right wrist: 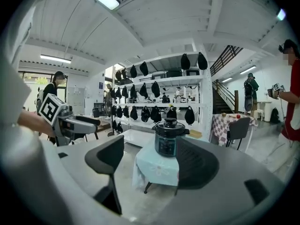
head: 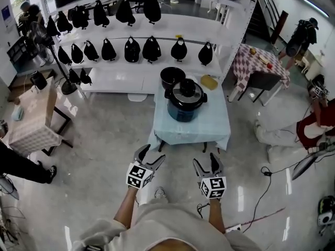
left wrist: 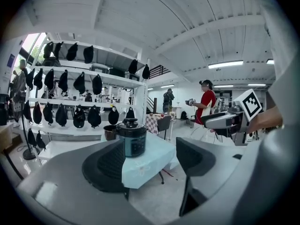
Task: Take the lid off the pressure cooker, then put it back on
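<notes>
Pressure cooker [head: 185, 104]: dark and upright on the desk, toward its far side, well apart from both grippers.
Lid [head: 187, 89]: sits on the cooker, knob up.
Desk [head: 209, 125]: small, draped in a pale blue cloth, in the middle of the floor.
Black pot [head: 171, 76]: just beyond the cooker, to its far left.
Yellow object [head: 209, 82]: at the far right corner of the desk; too small to identify.
Left gripper [head: 151, 156]: held over the floor on the near side of the desk; fingers [left wrist: 105, 165] apart with nothing between them.
Right gripper [head: 207, 162]: beside the left one, also short of the desk; fingers [right wrist: 197, 165] apart and empty.
Shelves [head: 157, 33]: white, at the far side, hung with rows of black bags.
</notes>
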A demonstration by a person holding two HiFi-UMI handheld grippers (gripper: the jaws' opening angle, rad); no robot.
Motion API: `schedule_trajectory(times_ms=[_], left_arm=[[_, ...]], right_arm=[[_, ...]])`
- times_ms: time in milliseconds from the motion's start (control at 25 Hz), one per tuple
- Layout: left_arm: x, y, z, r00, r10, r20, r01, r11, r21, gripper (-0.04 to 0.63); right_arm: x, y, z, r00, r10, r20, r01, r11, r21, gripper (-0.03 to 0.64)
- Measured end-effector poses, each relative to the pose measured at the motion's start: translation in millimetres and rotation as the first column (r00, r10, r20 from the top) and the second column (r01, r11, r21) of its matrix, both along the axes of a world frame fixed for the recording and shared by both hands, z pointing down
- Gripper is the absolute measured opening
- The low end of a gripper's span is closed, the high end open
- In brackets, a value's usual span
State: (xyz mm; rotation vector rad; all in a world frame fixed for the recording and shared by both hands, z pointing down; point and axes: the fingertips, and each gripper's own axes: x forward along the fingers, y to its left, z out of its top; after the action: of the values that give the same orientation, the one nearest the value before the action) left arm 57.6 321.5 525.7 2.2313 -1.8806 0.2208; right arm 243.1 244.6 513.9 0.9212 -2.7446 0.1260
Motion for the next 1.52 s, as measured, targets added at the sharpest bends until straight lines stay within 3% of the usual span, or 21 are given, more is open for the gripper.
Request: schedule_trajectory(times_ms=[280, 720, 1240, 1520], left_arm=[[-60.6, -69.0, -6.1, 1.0, 0.025, 0.005, -0.025, 1.0, 0.008, 0.322], [-94.9, -155.1, 10.3, 0.999, 0.05, -0.017, -0.05, 0.998, -0.024, 0.322], [-132.2, -348.7, -7.0, 1.0, 0.023, -0.001, -0.023, 1.0, -0.017, 0.322], [-157.4, -426.5, -12.3, 1.0, -0.023, 0.006, 0.024, 0.999, -0.037, 0.322]], right_arm=[[-62.7, -57.3, -0.9, 1.0, 0.003, -0.007, -0.003, 1.0, -0.004, 0.319], [-106.7, -142.2, 13.4, 1.0, 0.006, -0.015, -0.006, 1.0, -0.031, 0.319], [-152.4, -330.1, 3.3, 0.999, -0.043, 0.018, 0.044, 0.999, -0.027, 0.319], [-185.0, -410.7, 1.9, 0.993, -0.112, 0.032, 0.113, 0.992, -0.046, 0.319]])
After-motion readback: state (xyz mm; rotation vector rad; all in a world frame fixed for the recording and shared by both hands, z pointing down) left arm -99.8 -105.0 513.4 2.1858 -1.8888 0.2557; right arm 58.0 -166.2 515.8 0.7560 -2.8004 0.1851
